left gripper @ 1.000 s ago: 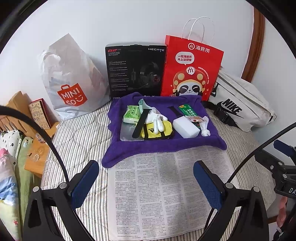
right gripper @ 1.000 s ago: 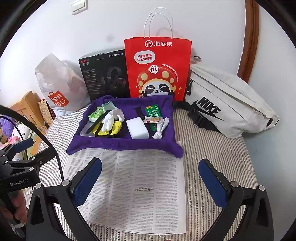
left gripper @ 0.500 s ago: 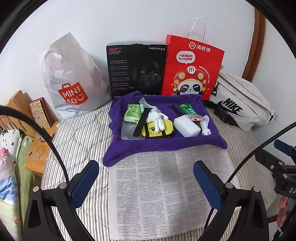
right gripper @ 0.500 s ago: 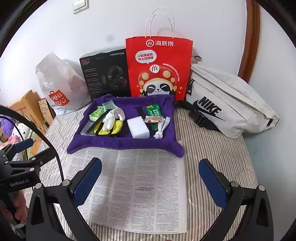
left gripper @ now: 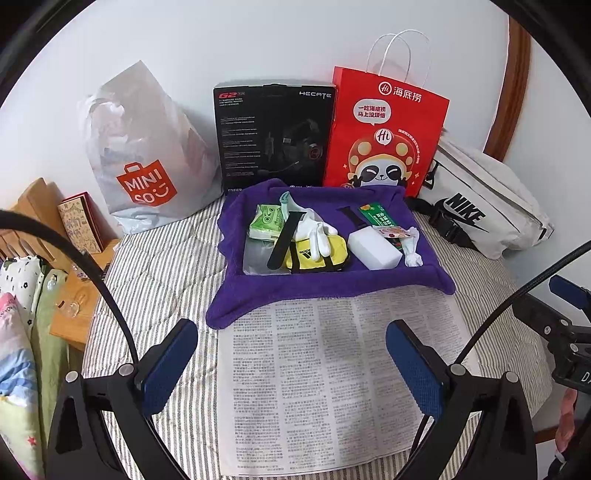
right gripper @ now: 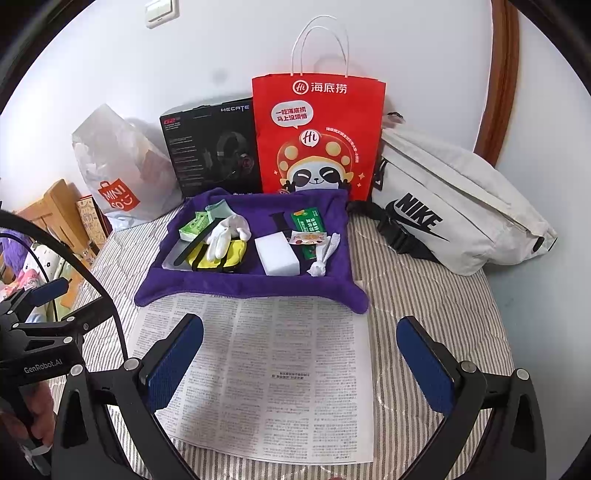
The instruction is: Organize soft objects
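Striped bed (left gripper: 159,266): purple towel (left gripper: 325,280) heaped with white glove (left gripper: 317,236), sponge (left gripper: 373,249); both claws wide, empty.

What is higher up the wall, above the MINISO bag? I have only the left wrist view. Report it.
Observer: A white light switch sits high on the wall, up and left of the HECATE headset box. Your view cuts it off.
Operator: Tell me what holds the left tongs.
Observer: A hand grips the handle below the left tongs, whose body reads GenRobot.AI.
Operator: Check the right tongs' spread.
Observer: The right tongs are wide open above the newspaper, holding nothing.
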`<state>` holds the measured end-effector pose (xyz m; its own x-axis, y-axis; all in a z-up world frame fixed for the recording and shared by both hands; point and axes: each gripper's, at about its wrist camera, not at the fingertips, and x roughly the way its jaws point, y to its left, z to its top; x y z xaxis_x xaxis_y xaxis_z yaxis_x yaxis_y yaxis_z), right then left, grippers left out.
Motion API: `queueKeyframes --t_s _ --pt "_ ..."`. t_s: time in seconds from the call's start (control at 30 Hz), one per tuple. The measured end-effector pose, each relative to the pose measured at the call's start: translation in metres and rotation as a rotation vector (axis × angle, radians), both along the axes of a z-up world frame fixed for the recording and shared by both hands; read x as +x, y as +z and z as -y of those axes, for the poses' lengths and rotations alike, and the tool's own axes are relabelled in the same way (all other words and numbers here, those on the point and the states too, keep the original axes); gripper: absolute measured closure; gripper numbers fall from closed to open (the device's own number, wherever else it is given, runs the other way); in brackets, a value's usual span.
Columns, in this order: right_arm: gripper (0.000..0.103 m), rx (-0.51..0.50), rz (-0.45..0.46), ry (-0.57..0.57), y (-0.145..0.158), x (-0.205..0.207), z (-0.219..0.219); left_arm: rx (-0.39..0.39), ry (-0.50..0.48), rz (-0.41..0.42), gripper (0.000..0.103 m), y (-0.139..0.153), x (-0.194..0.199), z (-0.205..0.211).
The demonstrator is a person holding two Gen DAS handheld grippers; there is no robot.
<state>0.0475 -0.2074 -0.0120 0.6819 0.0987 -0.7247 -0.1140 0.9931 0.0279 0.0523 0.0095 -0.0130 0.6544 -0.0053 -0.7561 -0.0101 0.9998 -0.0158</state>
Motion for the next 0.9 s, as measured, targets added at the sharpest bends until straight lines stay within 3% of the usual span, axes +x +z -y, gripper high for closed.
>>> queueKeyframes --t_s 0.9 --pt "0.000 -0.003 -0.001 -0.002 -0.0002 -0.0016 -0.0005 -0.002 -0.004 -0.003 0.000 0.0011 -0.0017 -0.0016"
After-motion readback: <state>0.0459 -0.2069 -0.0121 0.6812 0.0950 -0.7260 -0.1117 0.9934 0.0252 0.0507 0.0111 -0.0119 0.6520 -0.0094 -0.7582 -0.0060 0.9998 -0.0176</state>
